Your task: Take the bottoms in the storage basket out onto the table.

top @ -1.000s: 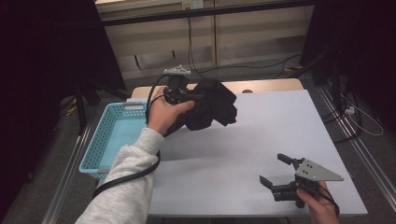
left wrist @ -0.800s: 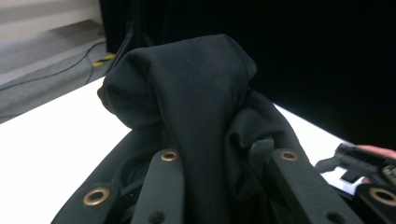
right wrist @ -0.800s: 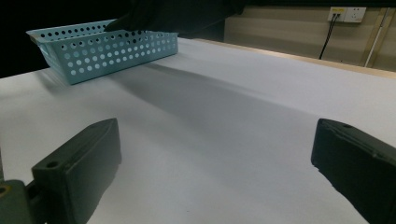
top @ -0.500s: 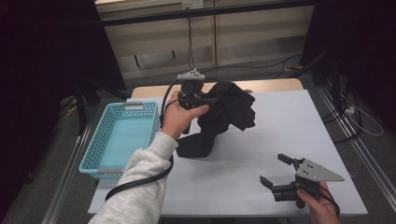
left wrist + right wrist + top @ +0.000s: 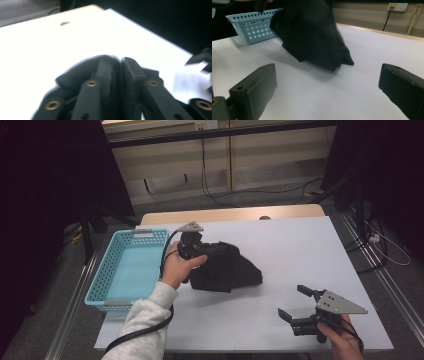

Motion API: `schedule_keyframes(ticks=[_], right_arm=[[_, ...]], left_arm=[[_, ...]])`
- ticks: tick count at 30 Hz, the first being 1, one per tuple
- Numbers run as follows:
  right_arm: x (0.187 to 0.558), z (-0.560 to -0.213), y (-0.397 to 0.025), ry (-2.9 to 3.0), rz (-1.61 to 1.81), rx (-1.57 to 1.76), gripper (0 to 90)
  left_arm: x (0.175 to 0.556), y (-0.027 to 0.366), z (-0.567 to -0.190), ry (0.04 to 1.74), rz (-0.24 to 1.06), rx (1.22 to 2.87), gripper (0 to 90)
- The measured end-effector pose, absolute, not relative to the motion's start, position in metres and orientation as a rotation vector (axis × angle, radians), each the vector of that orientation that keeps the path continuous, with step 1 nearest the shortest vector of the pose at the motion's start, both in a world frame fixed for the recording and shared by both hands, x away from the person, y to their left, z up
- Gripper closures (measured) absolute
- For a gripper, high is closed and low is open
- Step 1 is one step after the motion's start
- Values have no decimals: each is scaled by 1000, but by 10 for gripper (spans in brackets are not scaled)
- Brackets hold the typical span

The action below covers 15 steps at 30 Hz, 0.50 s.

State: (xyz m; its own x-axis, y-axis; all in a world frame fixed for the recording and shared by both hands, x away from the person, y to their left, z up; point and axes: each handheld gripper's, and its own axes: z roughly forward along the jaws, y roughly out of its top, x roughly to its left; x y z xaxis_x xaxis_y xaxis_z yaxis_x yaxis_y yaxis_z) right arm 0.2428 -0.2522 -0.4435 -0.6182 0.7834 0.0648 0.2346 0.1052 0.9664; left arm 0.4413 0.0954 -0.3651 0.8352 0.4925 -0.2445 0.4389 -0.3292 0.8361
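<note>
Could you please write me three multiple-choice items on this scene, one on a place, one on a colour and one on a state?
1. Where does the basket stand?
A. at the table's left edge
B. at the table's right edge
C. on the floor

2. What colour is the cloth?
A. white
B. black
C. red

3. How do the jaws of the right tool stand?
A. shut on the cloth
B. shut on nothing
C. wide apart, holding nothing

Answers:
1. A: in the high view it sits on the table at the left, beside the left tool.
2. B: it shows black in the high view and the right gripper view.
3. C: the right gripper view shows bare table between them.
</note>
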Motion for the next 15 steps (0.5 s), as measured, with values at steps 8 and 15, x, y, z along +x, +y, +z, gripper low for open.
schedule_keyframes(ticks=[8,15], right_arm=[[247,-444,-252,1922,1496,996,6],[249,-445,-251,1934,1448,1000,6]], left_arm=[[433,107,-387,808,146,1993,207],[426,104,-399,776,205,2054,137]])
